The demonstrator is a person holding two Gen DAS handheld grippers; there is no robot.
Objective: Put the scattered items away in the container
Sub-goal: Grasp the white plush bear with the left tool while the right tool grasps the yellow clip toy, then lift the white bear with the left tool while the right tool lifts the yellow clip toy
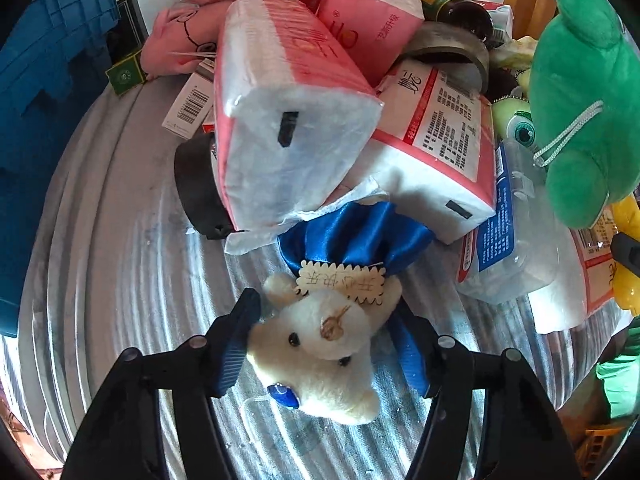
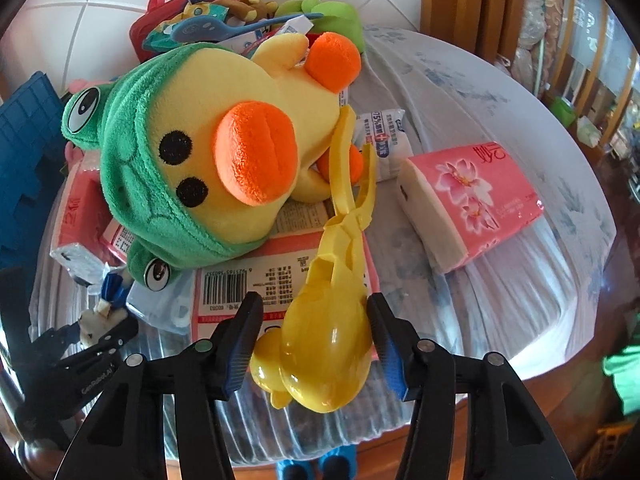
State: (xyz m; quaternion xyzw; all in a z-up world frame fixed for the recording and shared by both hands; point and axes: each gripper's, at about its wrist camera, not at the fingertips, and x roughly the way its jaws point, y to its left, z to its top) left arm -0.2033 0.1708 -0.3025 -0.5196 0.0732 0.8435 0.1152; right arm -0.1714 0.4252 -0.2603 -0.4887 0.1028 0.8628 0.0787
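In the left wrist view my left gripper (image 1: 326, 344) has its jaws around the head of a small white teddy bear (image 1: 320, 356) in a blue satin dress; the pads touch its sides. In the right wrist view my right gripper (image 2: 314, 334) has its jaws closed against a yellow plastic duck-shaped tong (image 2: 324, 344). A big yellow duck plush with a green frog hood (image 2: 208, 160) lies on tissue packs behind it. The blue crate (image 1: 44, 112) stands at the left edge. The left gripper with the bear also shows in the right wrist view (image 2: 100, 332).
Pink-and-white tissue packs (image 1: 288, 120) are piled on the striped tablecloth (image 1: 120, 260), with a pink plush (image 1: 180, 36), a green plush (image 1: 580, 100), small boxes and a dark bottle (image 1: 456, 8). A floral tissue pack (image 2: 472, 204) lies at the right. A red bag (image 2: 160, 20) stands at the back.
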